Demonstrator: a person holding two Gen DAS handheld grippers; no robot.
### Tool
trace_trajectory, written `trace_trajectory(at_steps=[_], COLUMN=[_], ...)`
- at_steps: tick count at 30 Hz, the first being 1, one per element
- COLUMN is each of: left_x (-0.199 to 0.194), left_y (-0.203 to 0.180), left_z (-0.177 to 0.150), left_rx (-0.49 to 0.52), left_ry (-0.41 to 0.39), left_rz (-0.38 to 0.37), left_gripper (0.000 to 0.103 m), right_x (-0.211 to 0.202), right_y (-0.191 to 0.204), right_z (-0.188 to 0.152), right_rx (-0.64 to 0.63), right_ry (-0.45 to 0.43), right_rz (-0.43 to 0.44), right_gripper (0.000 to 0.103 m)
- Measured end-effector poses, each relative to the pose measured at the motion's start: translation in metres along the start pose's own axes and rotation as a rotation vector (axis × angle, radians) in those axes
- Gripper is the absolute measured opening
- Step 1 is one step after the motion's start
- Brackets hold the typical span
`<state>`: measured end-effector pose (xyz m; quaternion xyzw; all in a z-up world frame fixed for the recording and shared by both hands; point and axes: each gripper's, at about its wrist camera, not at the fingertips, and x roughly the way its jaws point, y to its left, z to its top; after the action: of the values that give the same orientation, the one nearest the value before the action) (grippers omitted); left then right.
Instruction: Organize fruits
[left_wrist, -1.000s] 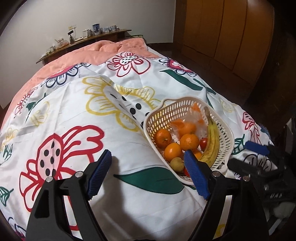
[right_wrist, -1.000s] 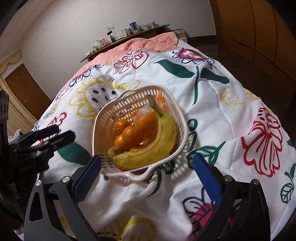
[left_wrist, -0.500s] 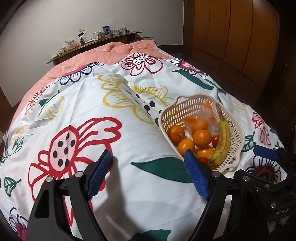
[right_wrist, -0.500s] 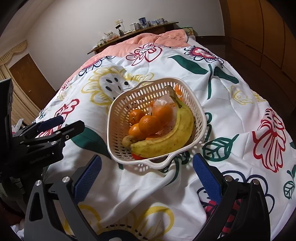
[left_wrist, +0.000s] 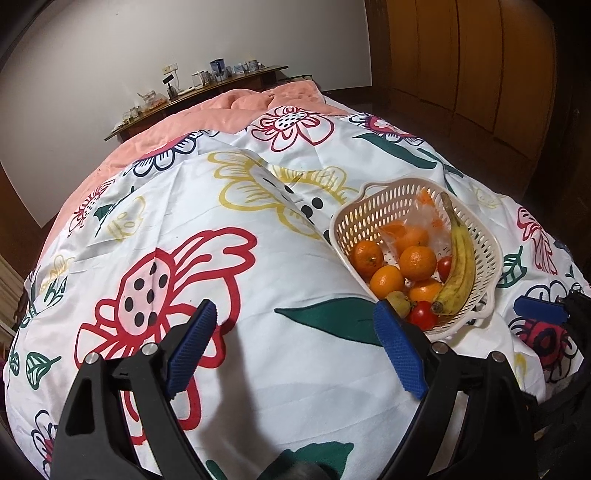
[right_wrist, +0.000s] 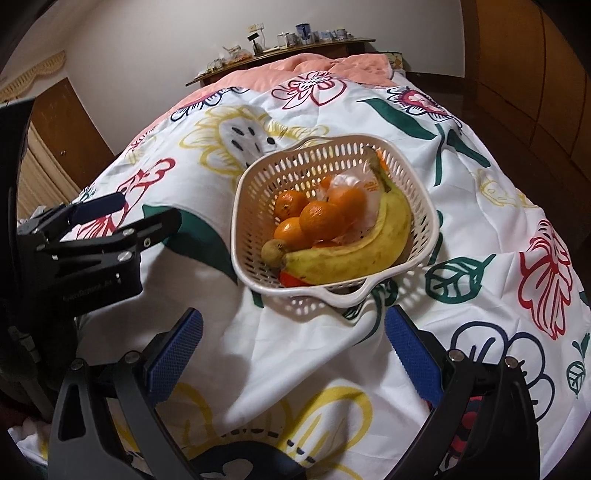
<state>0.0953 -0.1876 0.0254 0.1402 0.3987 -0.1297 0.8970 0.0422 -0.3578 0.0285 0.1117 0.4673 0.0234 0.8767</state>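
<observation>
Fruit (right_wrist: 325, 229) all in basket (right_wrist: 332, 295) on quilt (left_wrist: 258, 280) | both grippers (left_wrist: 295, 343) (right_wrist: 291, 354) have pulled back, fingers wide apart, holding nothing | sorted already, or awaiting sorting

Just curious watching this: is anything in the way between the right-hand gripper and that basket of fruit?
Nothing visible. The open right gripper faces the basket across bare quilt; the left gripper sits off to the side.
</observation>
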Motion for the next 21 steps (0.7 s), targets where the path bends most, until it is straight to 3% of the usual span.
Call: trace_trajectory(at_steps=[10, 21], left_x=[0.0027, 0.0056], left_y=[-0.0003, -0.003], left_z=[0.0, -0.0003], left_rx=[0.006, 0.019], left_ry=[0.019, 0.029], left_rz=[0.013, 0.013], left_gripper=[0.099, 0.1], right_x=[0.0044, 0.007], right_y=[0.0028, 0.0028], right_z=[-0.0048, -0.0064], right_rx=[0.006, 0.016], right_ry=[0.013, 0.015], right_rz=[0.013, 0.016], right_gripper=[0.098, 0.098])
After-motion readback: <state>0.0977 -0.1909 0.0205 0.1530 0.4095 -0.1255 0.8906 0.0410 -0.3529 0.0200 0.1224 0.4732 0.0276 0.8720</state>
